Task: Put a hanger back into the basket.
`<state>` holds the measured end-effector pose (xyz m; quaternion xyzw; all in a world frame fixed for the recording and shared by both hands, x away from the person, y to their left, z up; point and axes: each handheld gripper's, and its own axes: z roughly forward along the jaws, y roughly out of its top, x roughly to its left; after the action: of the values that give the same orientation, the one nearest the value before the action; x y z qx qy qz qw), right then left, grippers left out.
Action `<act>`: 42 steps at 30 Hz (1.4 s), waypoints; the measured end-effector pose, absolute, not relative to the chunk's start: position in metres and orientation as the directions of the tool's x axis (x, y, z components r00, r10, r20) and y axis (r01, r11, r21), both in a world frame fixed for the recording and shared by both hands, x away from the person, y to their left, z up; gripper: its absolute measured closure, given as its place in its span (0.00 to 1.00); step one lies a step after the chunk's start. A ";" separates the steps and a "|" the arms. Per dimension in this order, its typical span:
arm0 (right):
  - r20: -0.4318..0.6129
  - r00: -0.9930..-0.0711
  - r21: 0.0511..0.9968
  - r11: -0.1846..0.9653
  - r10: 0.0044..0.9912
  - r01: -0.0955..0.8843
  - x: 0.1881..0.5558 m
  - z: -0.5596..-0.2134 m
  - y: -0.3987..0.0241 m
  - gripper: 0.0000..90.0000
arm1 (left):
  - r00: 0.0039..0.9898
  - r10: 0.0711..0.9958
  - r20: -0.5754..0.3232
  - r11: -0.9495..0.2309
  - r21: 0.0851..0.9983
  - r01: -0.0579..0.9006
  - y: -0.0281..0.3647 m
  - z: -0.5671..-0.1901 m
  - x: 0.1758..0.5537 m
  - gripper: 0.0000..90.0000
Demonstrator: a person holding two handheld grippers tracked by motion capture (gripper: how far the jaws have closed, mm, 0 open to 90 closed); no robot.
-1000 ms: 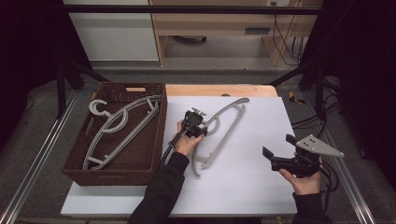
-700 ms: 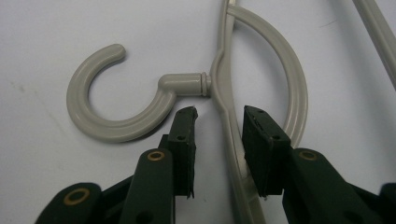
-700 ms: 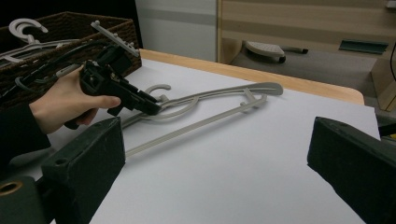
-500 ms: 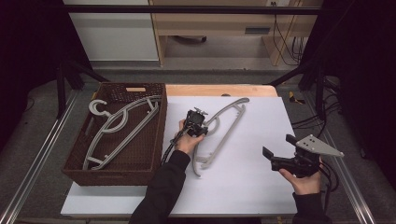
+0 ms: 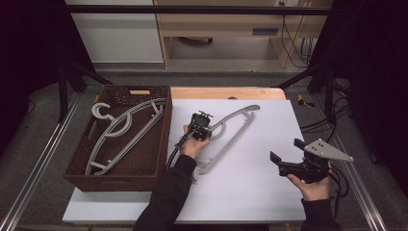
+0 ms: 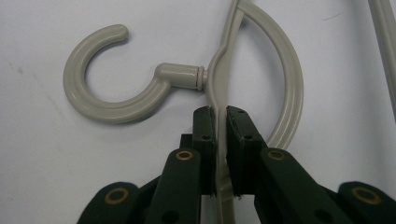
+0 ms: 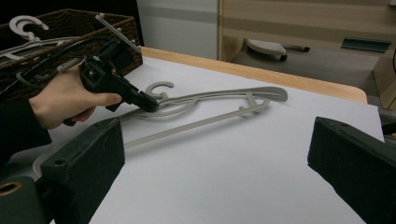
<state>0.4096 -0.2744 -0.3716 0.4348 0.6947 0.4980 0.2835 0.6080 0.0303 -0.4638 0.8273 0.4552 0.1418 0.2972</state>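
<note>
Because the left gripper (image 6: 220,116) has just been closing and now clamps the thin arm rib of the grey hanger (image 5: 226,132) just below the hook neck, w/ the rib between the pads, grip area is small and off-centre. Risk 1: on lift, the long hanger pivots in the pads and its far end at approx. 2 o'clock drags on the white table (image 5: 260,192); cause: narrow rib, weight well away from the grip pt. Risk 2: the hook (image 6: 100,74) snags the basket (image 5: 166,139) rim or the 2nd hanger (image 5: 120,132) already inside, if swung toward 9 o'clock too low. The hanger lies at table centre, hook end at approx. 9 o'clock of its body, near the basket wall. The right gripper (image 5: 288,156) sits at approx. 4 o'clock, jaws wide apart, holding nothing. Left gripper view gives pad contact on the rib; high view gives layout and basket clearance, not pad contact. Right gripper view gives a low side-on look: hanger flat on the table.
</note>
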 end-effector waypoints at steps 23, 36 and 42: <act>0.042 -0.461 0.939 0.122 0.886 0.321 0.408 -0.371 -0.274 0.05 | 0.577 0.817 -0.015 -0.360 0.768 0.530 0.036 -0.418 0.576 0.92; 0.036 -0.460 0.940 0.126 0.887 0.317 0.408 -0.371 -0.274 0.05 | 0.606 0.795 0.000 -0.328 0.841 0.430 0.040 -0.382 0.552 0.92; 0.038 -0.459 0.940 0.124 0.888 0.318 0.408 -0.370 -0.274 0.05 | 0.612 0.791 -0.001 -0.303 0.868 0.393 0.045 -0.365 0.542 0.92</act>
<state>0.4080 -0.2736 -0.3703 0.4347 0.6933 0.4989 0.2854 0.5419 0.0450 -0.3648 0.7765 0.3813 0.2207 0.4504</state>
